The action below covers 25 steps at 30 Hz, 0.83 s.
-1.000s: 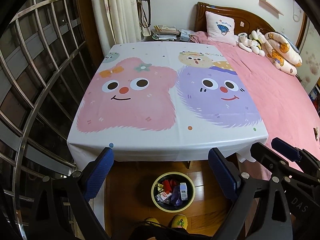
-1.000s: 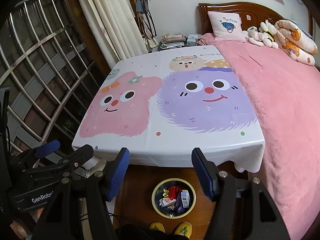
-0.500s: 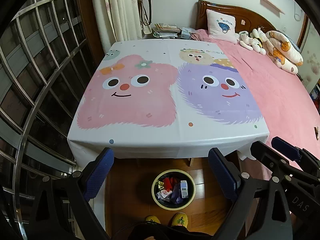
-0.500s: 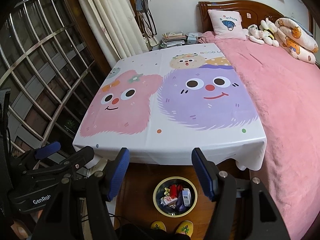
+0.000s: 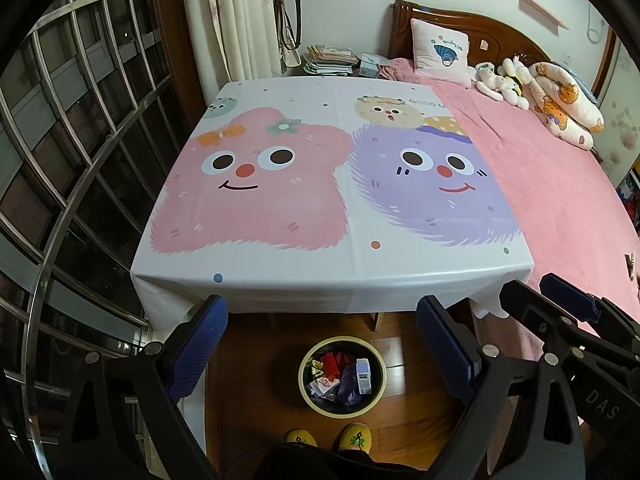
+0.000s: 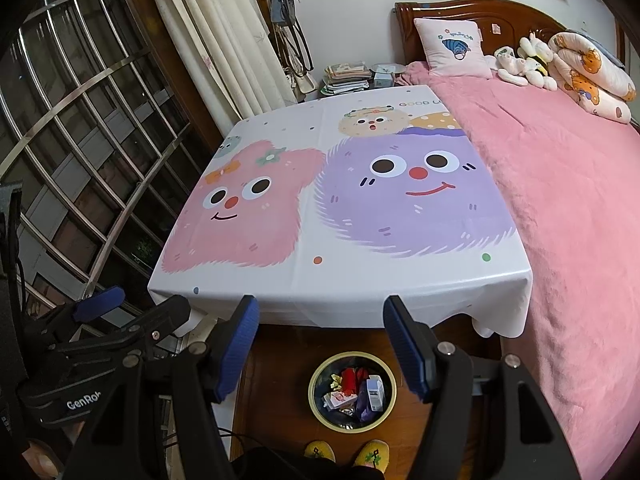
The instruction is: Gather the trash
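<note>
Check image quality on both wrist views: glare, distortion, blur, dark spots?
Left wrist: strong fisheye bend in the window bars, black vignette at the corners, soft sheen along the tablecloth front edge, trash bin sharp. Right wrist: same barrel warp and dark corners, similar sheen near the cloth's front right corner, floor under the table dim, no motion blur.
</note>
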Tool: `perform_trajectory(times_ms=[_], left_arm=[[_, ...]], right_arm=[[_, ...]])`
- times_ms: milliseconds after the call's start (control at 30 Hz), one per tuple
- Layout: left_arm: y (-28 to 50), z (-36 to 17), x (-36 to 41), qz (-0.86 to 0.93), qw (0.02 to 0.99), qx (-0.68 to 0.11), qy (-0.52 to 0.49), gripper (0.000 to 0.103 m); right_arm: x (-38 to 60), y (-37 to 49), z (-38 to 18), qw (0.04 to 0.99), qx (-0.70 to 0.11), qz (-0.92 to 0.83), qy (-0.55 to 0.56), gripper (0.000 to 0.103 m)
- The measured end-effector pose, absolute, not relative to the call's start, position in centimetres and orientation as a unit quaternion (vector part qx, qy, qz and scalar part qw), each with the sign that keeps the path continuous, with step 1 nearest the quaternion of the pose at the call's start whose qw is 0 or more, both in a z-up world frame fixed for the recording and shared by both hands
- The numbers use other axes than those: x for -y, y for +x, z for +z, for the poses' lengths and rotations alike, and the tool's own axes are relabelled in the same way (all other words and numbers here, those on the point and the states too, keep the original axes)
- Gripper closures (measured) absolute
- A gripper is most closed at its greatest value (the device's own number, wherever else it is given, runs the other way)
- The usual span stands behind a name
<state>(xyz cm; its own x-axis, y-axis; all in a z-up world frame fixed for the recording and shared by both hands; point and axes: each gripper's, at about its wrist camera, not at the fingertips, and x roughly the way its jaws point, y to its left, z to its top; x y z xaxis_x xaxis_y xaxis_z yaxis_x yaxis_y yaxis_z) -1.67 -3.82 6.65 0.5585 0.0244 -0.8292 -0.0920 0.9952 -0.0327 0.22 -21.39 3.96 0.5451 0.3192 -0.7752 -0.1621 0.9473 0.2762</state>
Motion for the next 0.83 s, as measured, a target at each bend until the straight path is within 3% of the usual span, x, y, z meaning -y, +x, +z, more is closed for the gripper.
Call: perform_trajectory(times_ms=[833], left_arm=[[-1.85,6.71,3.66,0.036,0.881,-0.47,-0.039,0.009]], right_arm=[[21.21,-0.24,3.78,0.874,-0.458,0.136,0.089,0.038]])
